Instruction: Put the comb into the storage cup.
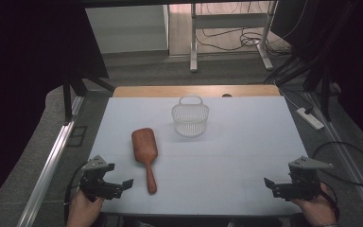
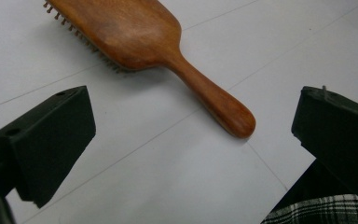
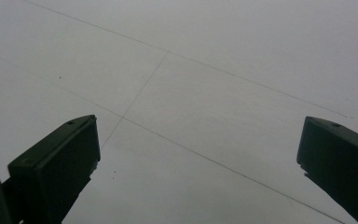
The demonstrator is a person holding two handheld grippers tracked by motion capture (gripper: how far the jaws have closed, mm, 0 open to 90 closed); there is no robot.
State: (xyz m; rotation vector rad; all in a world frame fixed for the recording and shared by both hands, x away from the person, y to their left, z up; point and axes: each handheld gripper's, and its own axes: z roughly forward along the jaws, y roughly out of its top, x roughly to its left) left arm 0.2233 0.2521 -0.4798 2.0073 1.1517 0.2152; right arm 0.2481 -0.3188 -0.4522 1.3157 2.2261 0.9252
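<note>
A: Condition of the jaws, left side first.

B: Left gripper [image 1: 123, 185] is held low at the near left corner of the white surface [image 1: 246, 142]. Its jaws stand wide apart with nothing between them. In the left gripper view [image 2: 193, 135] the rounded end of the handle lies just ahead of the gap, untouched.

A: And the right?

B: Right gripper [image 1: 270, 185] is at the near right corner, jaws likewise spread and holding nothing. The right gripper view [image 3: 198, 140] looks between them onto bare white surface crossed by faint lines.

A: Location of the item nearest the left jaws?

B: The reddish-brown wooden paddle hairbrush [image 1: 145, 150] lies flat, left of centre, bristles down. Its broad head points toward the far edge and its handle toward the near edge, close to the left gripper.

A: Anything beyond that?

B: A small round white wire basket with a loop handle [image 1: 190, 119] stands upright near the middle of the far edge, apart from the hairbrush.
</note>
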